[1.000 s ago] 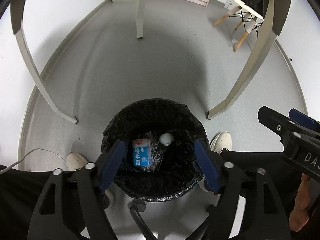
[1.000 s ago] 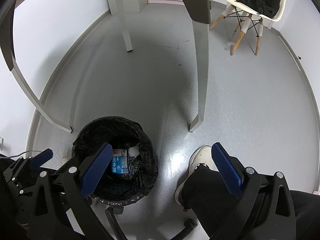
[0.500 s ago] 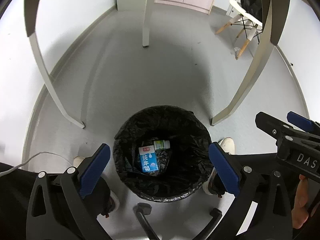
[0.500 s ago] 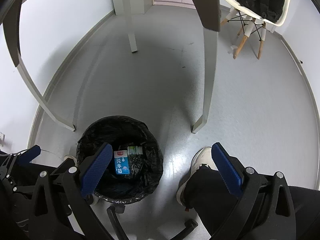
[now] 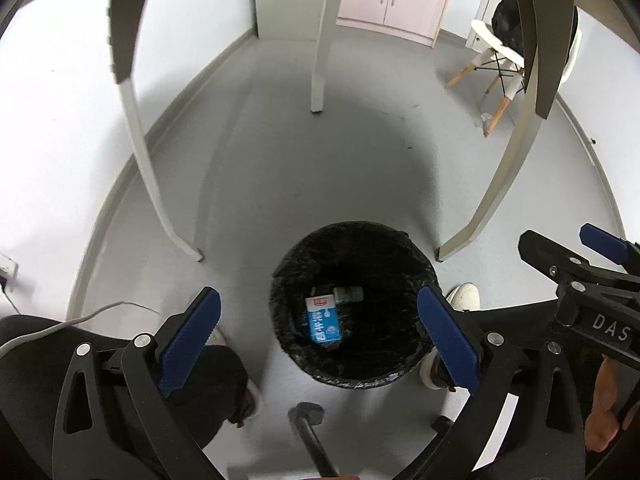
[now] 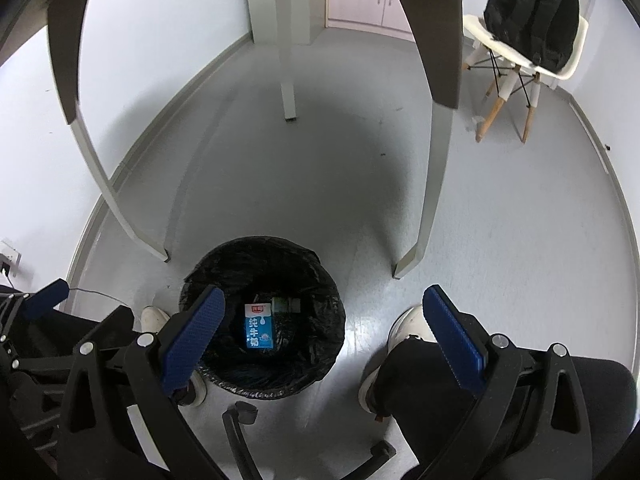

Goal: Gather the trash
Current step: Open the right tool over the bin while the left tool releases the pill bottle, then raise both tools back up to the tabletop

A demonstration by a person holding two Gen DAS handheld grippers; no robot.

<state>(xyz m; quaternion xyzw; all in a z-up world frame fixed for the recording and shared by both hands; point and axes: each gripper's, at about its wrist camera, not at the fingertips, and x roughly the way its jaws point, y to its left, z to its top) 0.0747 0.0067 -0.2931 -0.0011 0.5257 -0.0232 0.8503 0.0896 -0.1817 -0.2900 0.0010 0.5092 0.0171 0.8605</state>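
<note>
A round bin with a black liner (image 5: 416,264) stands on the grey floor; it also shows in the right wrist view (image 6: 320,276). Inside lie a blue and white milk carton (image 5: 323,322) (image 6: 258,325) and a small green-labelled bottle (image 5: 349,293) (image 6: 285,304). My left gripper (image 5: 320,336) is open and empty, high above the bin. My right gripper (image 6: 324,332) is open and empty, above the floor just right of the bin. The right gripper's body shows at the right edge of the left wrist view (image 5: 580,280).
Grey table legs (image 5: 496,184) (image 6: 428,200) stand around the bin. A white chair with a black backpack (image 6: 532,20) stands at the back right. The person's legs and white shoes (image 6: 408,326) flank the bin. Office chair base arms (image 5: 312,440) lie below. A cable (image 5: 80,320) runs at left.
My left gripper opened wide and rose away from the bin. The small bottle dropped and now lies in the bin beside the carton. My right gripper also rose a little.
</note>
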